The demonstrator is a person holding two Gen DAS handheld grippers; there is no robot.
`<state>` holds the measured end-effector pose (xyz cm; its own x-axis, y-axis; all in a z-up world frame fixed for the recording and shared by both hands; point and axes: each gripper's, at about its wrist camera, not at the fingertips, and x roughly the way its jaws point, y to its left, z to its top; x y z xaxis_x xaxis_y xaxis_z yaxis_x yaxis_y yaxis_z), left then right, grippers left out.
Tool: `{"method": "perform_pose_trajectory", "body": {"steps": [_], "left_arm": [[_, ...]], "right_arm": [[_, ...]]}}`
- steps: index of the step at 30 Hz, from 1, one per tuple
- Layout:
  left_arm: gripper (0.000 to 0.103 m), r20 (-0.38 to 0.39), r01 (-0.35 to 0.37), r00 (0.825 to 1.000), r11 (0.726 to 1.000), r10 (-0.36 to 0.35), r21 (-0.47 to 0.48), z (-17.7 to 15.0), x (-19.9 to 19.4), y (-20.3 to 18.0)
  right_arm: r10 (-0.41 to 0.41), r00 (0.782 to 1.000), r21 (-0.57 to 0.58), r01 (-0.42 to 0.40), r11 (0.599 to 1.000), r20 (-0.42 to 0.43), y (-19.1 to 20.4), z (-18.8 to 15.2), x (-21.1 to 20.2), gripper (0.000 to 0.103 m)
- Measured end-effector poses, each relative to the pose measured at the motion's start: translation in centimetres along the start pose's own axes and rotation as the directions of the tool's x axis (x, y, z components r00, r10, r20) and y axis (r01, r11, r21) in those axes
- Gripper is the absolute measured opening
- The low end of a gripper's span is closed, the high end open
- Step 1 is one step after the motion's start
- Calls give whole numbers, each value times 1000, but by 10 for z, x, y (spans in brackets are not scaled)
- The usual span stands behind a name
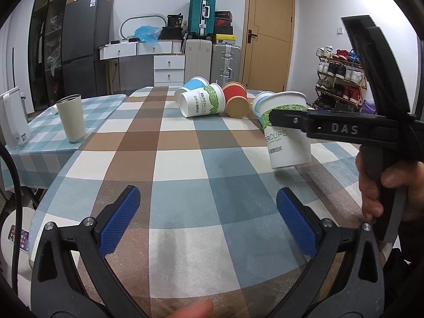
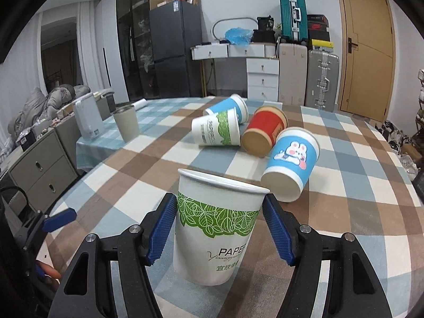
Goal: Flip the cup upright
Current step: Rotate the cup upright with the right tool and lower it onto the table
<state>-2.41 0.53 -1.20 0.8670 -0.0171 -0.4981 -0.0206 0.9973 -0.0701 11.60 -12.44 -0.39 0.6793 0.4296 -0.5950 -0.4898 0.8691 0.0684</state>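
Observation:
A white paper cup with a green leaf band [image 2: 214, 228] stands upright, slightly tilted, between the blue pads of my right gripper [image 2: 220, 225], which is shut on it just above the checked tablecloth [image 2: 344, 212]. The same cup [image 1: 287, 129] shows in the left wrist view, held by the right gripper [image 1: 281, 118]. My left gripper [image 1: 208, 220] is open and empty over the cloth nearer the front. Several other cups lie on their sides: a blue rabbit cup [image 2: 291, 164], a red cup [image 2: 265, 132], another green-leaf cup [image 2: 216, 131] and a blue cup [image 2: 230, 107].
A grey tumbler [image 1: 71, 118] stands upright at the table's left, next to a white appliance [image 1: 13, 118]. Suitcases, drawers, a fridge and a shoe rack [image 1: 341, 79] stand behind the table.

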Motion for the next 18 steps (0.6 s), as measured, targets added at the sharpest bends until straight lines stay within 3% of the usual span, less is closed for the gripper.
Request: {"method": "perform_pose_trajectory", "body": {"steps": [10,18], "left_arm": [[103,0,0,1000,1000,0,3,0,0,-1],[103,-7,4,1000,1000,-4,9,0,1,-5]], "right_arm": [[66,997,-36,-67,997,-44,-2,-22,-21,65],[59,998,-120,-62,991,-28,7,-41,-31,65]]}}
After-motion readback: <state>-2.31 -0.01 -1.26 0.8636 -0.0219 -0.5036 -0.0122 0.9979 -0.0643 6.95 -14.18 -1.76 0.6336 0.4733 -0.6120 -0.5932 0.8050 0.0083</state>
